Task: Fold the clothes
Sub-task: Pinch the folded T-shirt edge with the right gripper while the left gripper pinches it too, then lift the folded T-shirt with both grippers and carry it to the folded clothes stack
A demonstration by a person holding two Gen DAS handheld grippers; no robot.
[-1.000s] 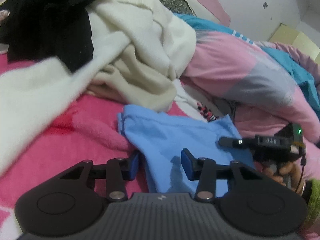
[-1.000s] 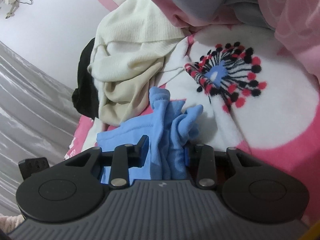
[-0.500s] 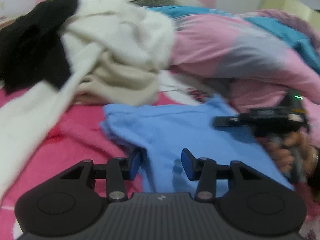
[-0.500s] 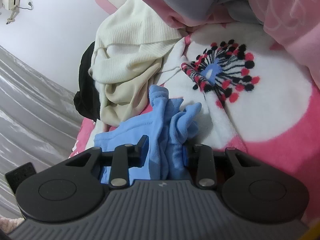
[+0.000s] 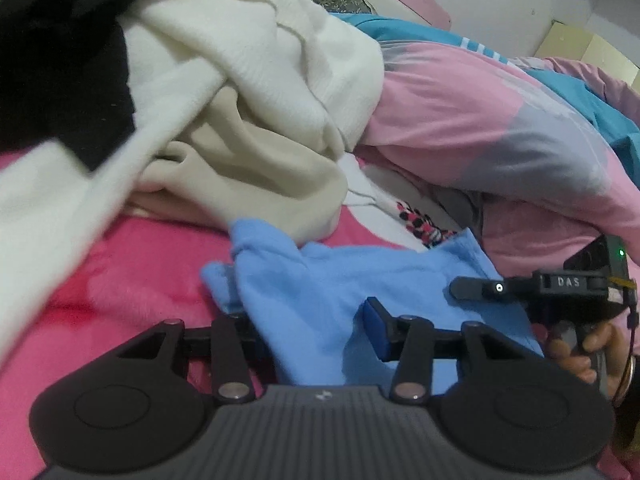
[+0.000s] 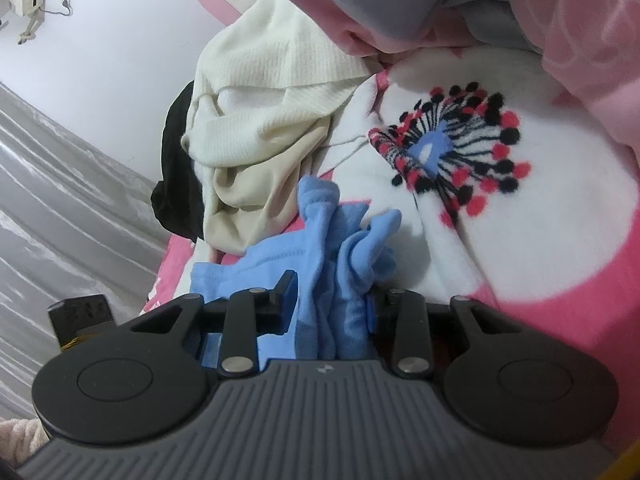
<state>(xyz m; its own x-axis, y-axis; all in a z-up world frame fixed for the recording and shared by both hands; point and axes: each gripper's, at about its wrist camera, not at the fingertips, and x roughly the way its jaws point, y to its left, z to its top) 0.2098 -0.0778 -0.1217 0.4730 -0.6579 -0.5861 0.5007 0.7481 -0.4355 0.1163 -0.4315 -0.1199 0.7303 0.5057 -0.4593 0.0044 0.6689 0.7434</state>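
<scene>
Only the left wrist view showed the right gripper (image 5: 476,289) from outside, a hand (image 5: 580,354) on its handle; only the right wrist view showed the red-and-black flower print (image 6: 456,160). The light blue cotton garment (image 5: 360,280) lay rumpled on the pink fleece blanket (image 5: 132,280). The right gripper clamped a bunched fold; the left gripper (image 5: 304,320) stood partly open astride the cloth, its grip unclear

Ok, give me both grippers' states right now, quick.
Left gripper: open, blue garment lying between its fingers, not clamped.
Right gripper: shut on a bunched fold of the blue garment.
</scene>
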